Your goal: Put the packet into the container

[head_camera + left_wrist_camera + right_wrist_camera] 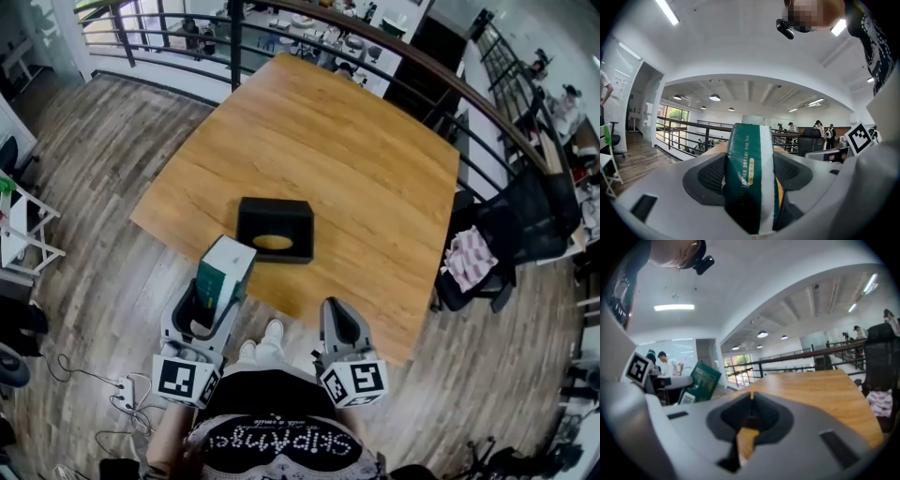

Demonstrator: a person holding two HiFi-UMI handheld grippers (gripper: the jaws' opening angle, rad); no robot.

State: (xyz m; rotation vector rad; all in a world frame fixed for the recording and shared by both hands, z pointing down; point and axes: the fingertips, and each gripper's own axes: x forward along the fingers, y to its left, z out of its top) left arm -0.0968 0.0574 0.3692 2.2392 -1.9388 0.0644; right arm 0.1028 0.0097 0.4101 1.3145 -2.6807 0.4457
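**Left tongs** (750,174): closed on the green-and-white packet (746,180), which stands upright between the pads, its top well clear of them. **Right tongs** (750,409): pressed together with nothing between them, idle at the near right.

In the head view the packet (226,269) hangs over the near edge of the worktop (328,150), just near-left of the black container (274,228) and not yet in it.

The step in hand is judged to be the carry to the container. It is best done by bringing the packet's narrow end square over the oval opening (273,242) in the lid, lowering it partway, and only then parting the tongs. The right tongs could steady the box.

The opening shows only tan, so any contents cannot be made out.
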